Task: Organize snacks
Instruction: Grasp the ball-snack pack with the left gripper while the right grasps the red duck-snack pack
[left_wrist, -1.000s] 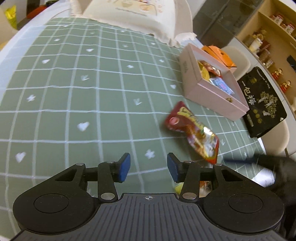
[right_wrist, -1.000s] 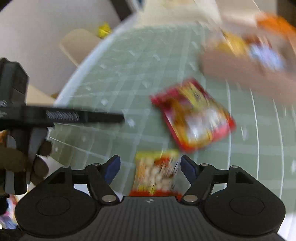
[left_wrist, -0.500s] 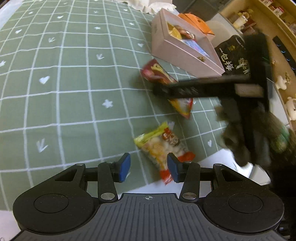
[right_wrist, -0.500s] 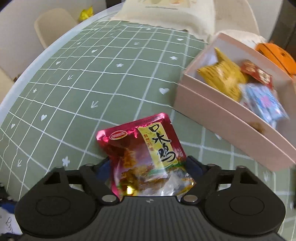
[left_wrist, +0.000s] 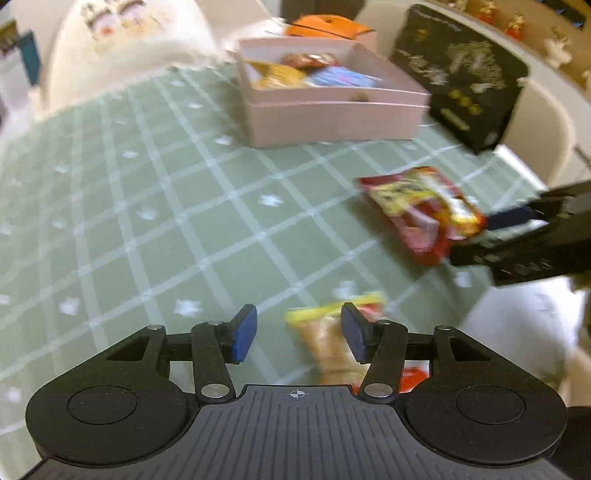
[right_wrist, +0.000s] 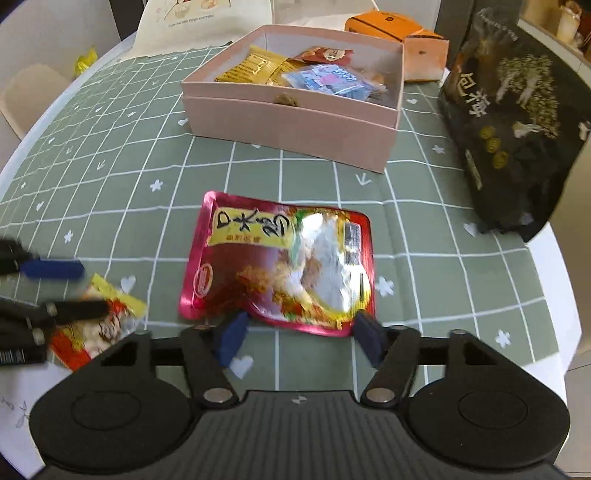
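Having swung in since a second ago, the opening left claw (left_wrist: 299, 334) straddles the yellow packet (left_wrist: 332, 347) and the opening right claw (right_wrist: 297, 334) the red pouch (right_wrist: 280, 258), neither yet gripped for the box (right_wrist: 291, 122).

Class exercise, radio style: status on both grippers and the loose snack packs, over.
Left gripper opening over yellow snack pack. Right gripper opening at red snack pack, not gripped. Pink box ahead, path clear.

A round white table (right_wrist: 565, 280) carries a green tablecloth (right_wrist: 110, 155) with a white grid, hearts and small stars. Cream chairs stand around it: one at the left edge (right_wrist: 26, 96), another on the far right (left_wrist: 543, 125). Beyond, a wooden shelf (left_wrist: 517, 14) holds small figurines. Soft, even light fills the room.
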